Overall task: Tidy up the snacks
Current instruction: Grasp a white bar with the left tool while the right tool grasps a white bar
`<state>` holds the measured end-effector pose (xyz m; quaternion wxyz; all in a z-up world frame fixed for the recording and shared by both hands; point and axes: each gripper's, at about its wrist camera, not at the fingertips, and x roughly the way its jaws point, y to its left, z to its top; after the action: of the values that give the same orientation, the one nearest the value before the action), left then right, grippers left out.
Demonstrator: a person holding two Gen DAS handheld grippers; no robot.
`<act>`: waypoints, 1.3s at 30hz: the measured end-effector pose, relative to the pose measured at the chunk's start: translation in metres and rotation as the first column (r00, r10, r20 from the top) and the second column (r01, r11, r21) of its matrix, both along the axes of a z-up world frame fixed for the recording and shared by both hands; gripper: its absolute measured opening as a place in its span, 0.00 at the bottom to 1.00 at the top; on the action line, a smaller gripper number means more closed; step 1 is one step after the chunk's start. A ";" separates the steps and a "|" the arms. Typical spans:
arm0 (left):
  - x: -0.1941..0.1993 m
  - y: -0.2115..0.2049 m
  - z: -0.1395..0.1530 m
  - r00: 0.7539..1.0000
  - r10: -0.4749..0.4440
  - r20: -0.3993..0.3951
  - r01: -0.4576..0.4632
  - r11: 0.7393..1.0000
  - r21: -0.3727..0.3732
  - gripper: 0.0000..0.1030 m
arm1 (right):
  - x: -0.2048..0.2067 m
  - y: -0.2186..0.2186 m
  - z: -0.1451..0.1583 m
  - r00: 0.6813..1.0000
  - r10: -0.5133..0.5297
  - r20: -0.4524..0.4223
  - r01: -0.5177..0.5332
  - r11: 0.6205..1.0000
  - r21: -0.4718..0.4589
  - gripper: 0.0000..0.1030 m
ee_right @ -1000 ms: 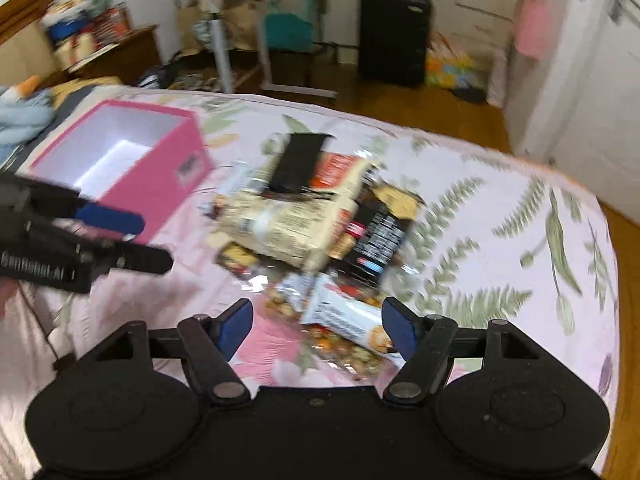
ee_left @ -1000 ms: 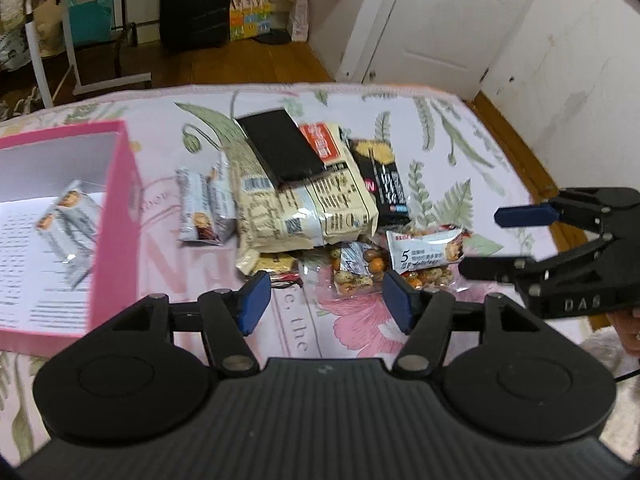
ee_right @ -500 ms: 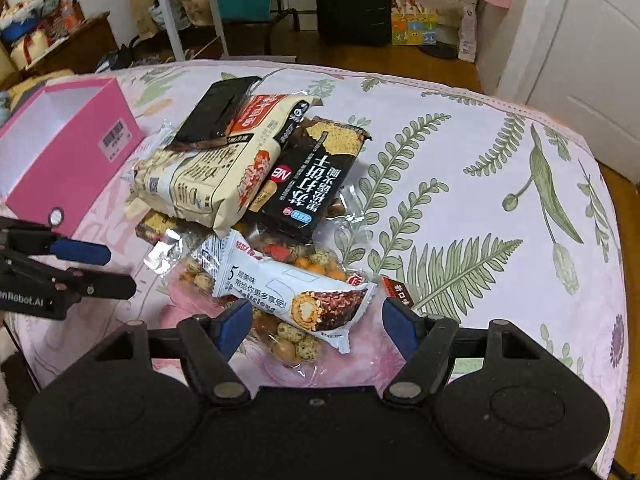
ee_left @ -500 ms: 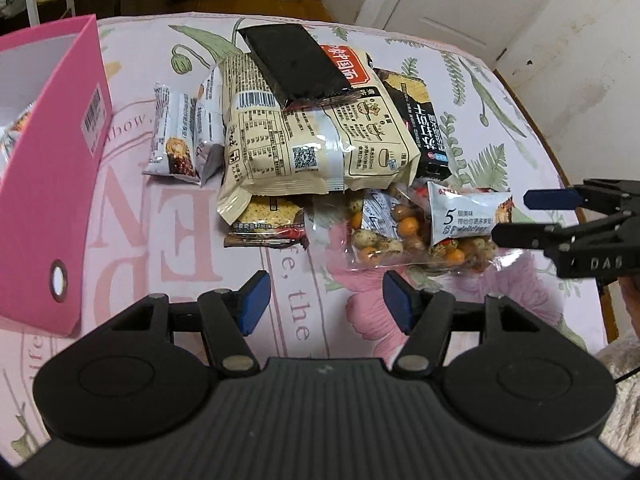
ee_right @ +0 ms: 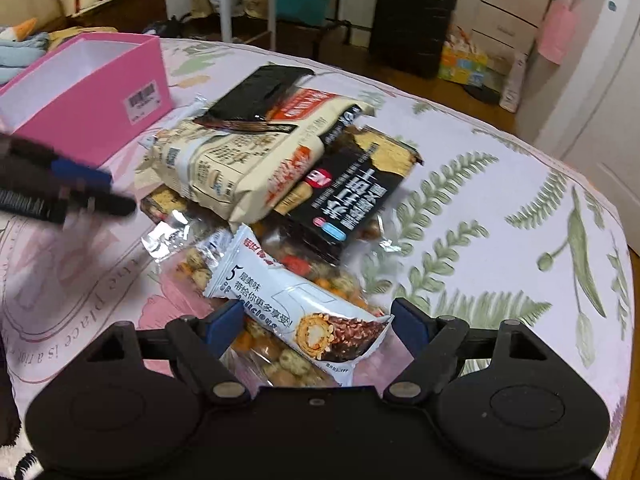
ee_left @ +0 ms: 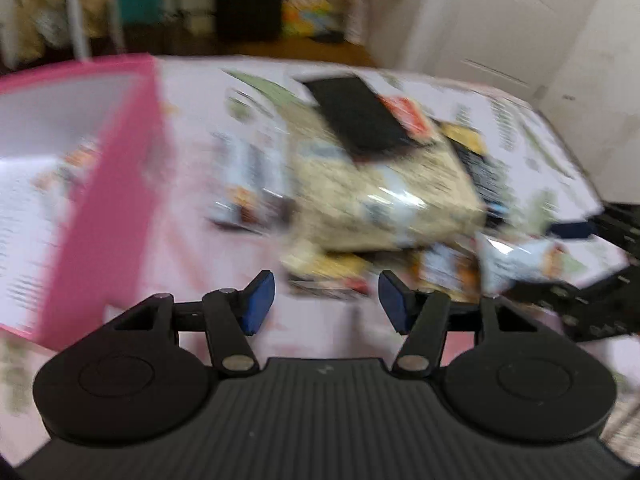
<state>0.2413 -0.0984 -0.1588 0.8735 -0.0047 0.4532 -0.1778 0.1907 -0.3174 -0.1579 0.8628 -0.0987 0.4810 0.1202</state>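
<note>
A pile of snacks lies on the floral cloth. A big cream bag (ee_right: 248,160) has a flat black pack (ee_right: 260,88) on top and a black cracker pack (ee_right: 352,196) beside it. In front, a white chocolate-roll bar (ee_right: 288,300) rests on a clear bag of mixed nuts (ee_right: 280,360). My right gripper (ee_right: 318,322) straddles the bar's near end; its jaws are opening and the pads stand clear of it. The left wrist view is blurred. My left gripper (ee_left: 326,300) hovers before a small yellow pack (ee_left: 328,268), jaws closing with nothing between them. The pink box (ee_left: 112,200) stands left.
The pink box (ee_right: 100,108) is open-topped and a few small packs (ee_left: 76,156) show inside it. Two small wrapped bars (ee_left: 248,200) lie between box and pile. The table's edge curves off at the right. A black suitcase (ee_right: 408,20) and a white door stand beyond.
Both grippers have sunk closer to the pile. The white bar now lies between the right gripper's pads. The left gripper's jaws have narrowed a little, and its view has gone blurry.
</note>
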 end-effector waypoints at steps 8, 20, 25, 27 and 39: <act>0.029 0.022 -0.006 0.981 0.181 0.074 -0.182 0.983 0.006 0.39 | -0.006 0.018 0.018 0.999 0.026 0.026 -0.027 0.997 0.075 0.62; 0.064 0.001 -0.025 0.983 0.132 0.128 -0.149 0.980 0.133 0.27 | -0.003 0.031 0.006 0.999 0.008 -0.036 -0.005 0.997 0.074 0.66; 0.075 -0.002 -0.038 0.988 0.135 0.081 -0.145 0.980 0.136 0.27 | -0.009 0.043 0.003 0.994 0.106 0.024 -0.106 0.994 0.004 0.68; 0.076 -0.005 -0.039 0.988 0.122 0.096 -0.136 0.979 0.150 0.28 | -0.011 0.049 -0.001 0.989 0.145 0.037 -0.144 0.989 -0.047 0.74; 0.067 -0.007 -0.034 0.989 0.120 0.088 -0.135 0.971 0.197 0.20 | -0.019 0.053 -0.002 0.977 0.212 0.030 -0.210 0.977 -0.042 0.72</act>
<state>0.3087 -0.1054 -0.1929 0.8955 0.0616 0.4344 -0.0743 0.1721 -0.2645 -0.1595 0.8511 -0.1679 0.4554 0.2002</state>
